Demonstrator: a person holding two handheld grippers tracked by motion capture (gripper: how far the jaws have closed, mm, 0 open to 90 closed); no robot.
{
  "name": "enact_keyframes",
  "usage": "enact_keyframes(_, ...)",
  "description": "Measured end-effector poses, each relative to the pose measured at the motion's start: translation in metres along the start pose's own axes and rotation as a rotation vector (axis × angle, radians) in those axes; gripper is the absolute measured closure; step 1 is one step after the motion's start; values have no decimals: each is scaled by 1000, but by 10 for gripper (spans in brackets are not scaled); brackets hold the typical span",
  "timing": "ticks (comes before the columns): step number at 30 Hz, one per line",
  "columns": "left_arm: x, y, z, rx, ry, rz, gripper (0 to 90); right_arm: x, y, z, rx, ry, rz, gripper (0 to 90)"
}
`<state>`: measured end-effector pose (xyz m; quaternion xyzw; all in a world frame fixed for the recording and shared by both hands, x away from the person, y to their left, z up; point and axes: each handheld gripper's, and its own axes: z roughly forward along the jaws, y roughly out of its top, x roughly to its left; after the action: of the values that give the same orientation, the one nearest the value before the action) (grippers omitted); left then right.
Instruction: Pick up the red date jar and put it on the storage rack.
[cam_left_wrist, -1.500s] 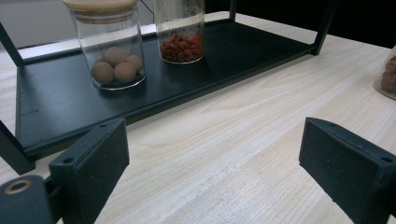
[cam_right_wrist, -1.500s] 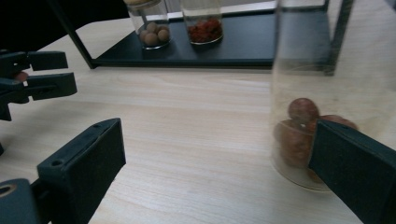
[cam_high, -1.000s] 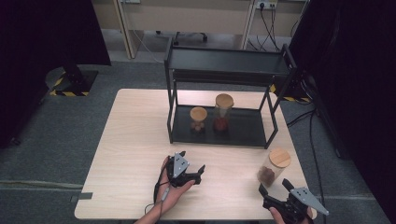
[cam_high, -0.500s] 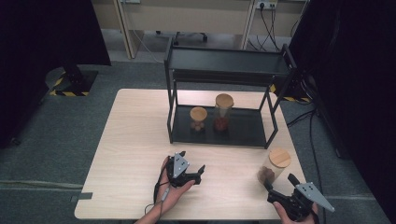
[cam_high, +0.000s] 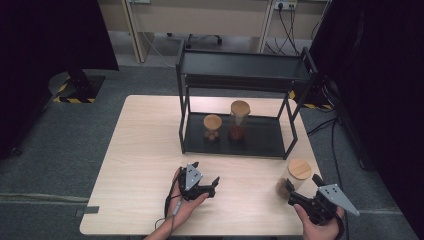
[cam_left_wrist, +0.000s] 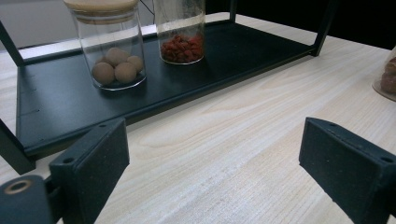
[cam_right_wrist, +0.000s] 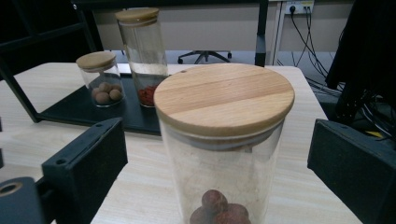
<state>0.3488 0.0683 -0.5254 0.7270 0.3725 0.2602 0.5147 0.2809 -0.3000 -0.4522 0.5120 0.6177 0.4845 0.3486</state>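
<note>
From the high view, the black rack (cam_high: 240, 90) stood at the far half of the table (cam_high: 145, 150), and everything else I placed against it. My jar with the wooden lid (cam_high: 295, 177) stood on the bare table just off the rack's near right leg. My right gripper (cam_high: 300, 197) sat right behind the jar, on the side away from the rack. My left gripper (cam_high: 212, 186) rested on the table in front of the rack's near edge, well apart from the jar.

In the left gripper view, my jaws stood wide with only bare wood between them, holding nothing. On the rack's lower shelf (cam_left_wrist: 60, 102) were a short jar of pale balls (cam_left_wrist: 112, 46) and, just beside it, a tall jar of red bits (cam_left_wrist: 182, 32).

In the right gripper view, the jar (cam_right_wrist: 224, 140) stood upright between my jaws, which had just been closing in; a gap showed on each side, so the pads pressed on nothing yet. A few brown balls (cam_right_wrist: 217, 210) lay at the bottom, the rest looked empty.

I judged it stiff glass, smooth and likely slippery, breakable if knocked over, and light for its height. The lid might only sit loose, so I would take hold around the glass wall below the lid, squarely and gently
</note>
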Motion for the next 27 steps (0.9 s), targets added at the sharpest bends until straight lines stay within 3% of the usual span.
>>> enact_keyframes(12,0,0,0,0,1,-1,80,-1,0,16,9,0,-51,182)
enact_keyframes(27,0,0,0,0,1,1,80,-2,-2,21,-4,-9,-66,254)
